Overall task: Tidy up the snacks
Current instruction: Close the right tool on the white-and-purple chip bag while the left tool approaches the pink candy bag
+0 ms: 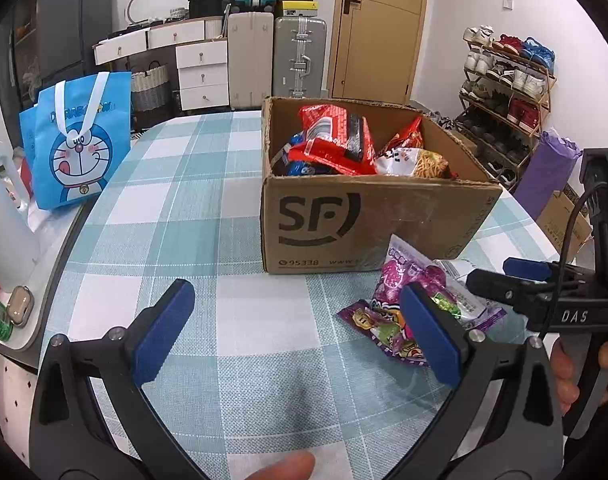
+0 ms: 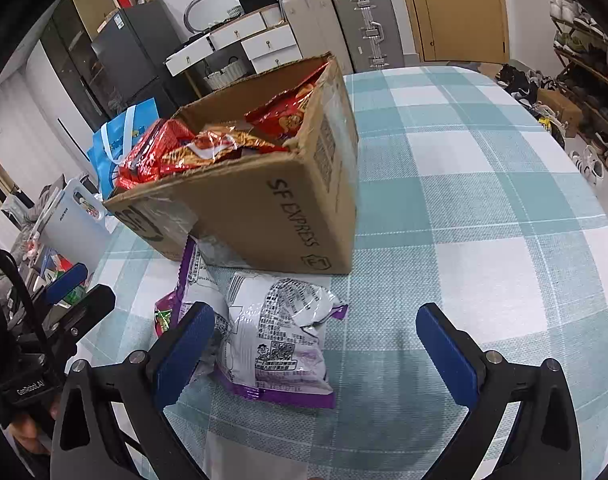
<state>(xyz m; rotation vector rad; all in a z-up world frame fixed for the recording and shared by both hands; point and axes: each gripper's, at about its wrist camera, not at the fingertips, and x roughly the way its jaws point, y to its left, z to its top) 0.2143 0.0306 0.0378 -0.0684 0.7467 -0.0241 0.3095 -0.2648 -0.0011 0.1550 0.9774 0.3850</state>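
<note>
An open cardboard SF box [image 1: 368,216] stands on the checked tablecloth, holding red snack packs [image 1: 336,140] and a noodle-snack bag [image 1: 420,160]. Two purple snack bags [image 1: 392,292] lie overlapping on the cloth against the box's near right corner. My left gripper [image 1: 297,332] is open, low over bare cloth just left of the bags, its right pad in front of them. My right gripper [image 2: 316,352] is open too, close over the upper bag [image 2: 279,340], which lies printed back up, nearer the left pad. The lower bag [image 2: 167,308] is mostly covered. The box [image 2: 263,208] sits just beyond.
A blue cartoon tote bag [image 1: 75,144] and a white jug [image 1: 3,216] stand at the table's left edge. Tablecloth [image 2: 484,200] stretches right of the box. Suitcases [image 1: 299,60], drawers and a shoe rack [image 1: 504,92] stand behind the table.
</note>
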